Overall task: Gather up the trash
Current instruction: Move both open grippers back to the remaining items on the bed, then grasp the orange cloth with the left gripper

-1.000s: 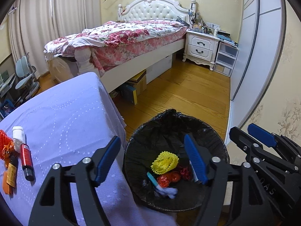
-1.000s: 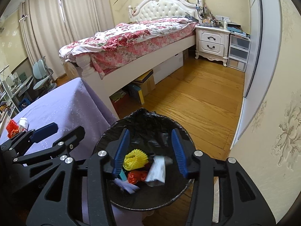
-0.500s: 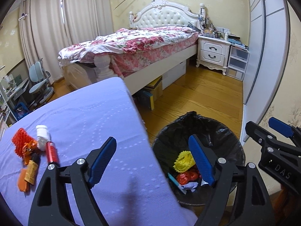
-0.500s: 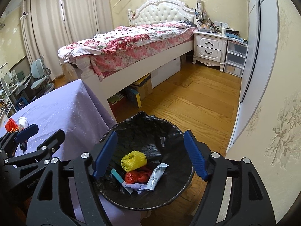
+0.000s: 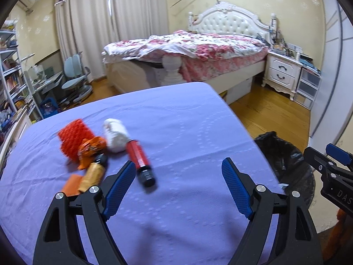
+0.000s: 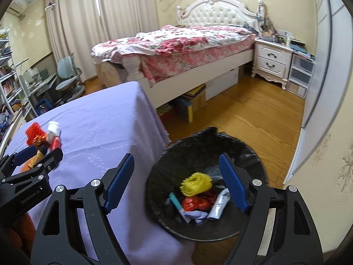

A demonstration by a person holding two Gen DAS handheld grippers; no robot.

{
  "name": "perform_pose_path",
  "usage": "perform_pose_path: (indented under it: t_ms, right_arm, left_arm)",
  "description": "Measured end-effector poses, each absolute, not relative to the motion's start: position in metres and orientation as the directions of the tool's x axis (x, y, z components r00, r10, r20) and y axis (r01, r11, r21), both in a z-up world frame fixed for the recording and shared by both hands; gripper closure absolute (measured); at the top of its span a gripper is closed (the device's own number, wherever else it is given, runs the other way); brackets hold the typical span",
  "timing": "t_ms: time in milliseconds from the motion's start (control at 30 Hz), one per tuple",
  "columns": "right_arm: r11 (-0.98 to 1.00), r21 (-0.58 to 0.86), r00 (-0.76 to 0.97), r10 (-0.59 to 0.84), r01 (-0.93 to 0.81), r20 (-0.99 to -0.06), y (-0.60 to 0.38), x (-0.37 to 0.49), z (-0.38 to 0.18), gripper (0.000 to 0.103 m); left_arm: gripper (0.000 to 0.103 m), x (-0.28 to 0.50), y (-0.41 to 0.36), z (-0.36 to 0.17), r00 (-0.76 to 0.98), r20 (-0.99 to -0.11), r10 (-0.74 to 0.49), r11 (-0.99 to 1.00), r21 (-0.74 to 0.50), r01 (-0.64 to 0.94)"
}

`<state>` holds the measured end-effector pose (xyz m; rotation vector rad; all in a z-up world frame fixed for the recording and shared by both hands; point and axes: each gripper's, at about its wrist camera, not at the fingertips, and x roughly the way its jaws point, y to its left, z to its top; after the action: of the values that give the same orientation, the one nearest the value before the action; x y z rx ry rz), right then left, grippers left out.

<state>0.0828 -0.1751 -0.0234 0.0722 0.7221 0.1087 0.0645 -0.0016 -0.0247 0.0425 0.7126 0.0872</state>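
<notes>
Left gripper [image 5: 179,190] angled down over the purple table [image 5: 187,121], jaws wide and released, nothing between them. It has swung off the bin [image 5: 286,154] toward the trash pile [image 5: 97,152] — a second ago it pointed into the bin, now the bin sits at right edge. Pile: red mesh [image 5: 74,138], white wad [image 5: 115,135], red tube [image 5: 139,155], orange wrappers, all touching, just ahead-left of the fingers.

Right gripper [image 6: 176,183] tilted down over the table edge and the bin [image 6: 207,201], jaws opening, empty — narrower a second ago. Silver tube [image 6: 219,204] lies in bin beside yellow mesh [image 6: 196,182].
</notes>
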Motion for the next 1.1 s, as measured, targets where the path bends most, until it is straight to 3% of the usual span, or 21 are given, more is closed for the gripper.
perform_pose_path:
  t_ms: [567,1000,1100]
  right_arm:
    - [0.951,0.103,0.661,0.277,-0.29,-0.698,-0.063,0.083,-0.032,0.026]
    - [0.941,0.086,0.635,0.287,-0.328,-0.718,-0.035,0.087,-0.038,0.026]
    - [0.939,0.086,0.631,0.289,-0.332,-0.719,-0.032,0.089,-0.039,0.026]
  left_arm:
    - [0.023,0.021,0.117,-0.046,0.675,-0.69,0.26,0.953,0.071,-0.295]
    - [0.024,0.028,0.141,-0.054,0.633,-0.738,0.233,0.955,0.05,-0.292]
    - [0.033,0.034,0.147,-0.057,0.622,-0.753,0.215,0.961,0.05,-0.272]
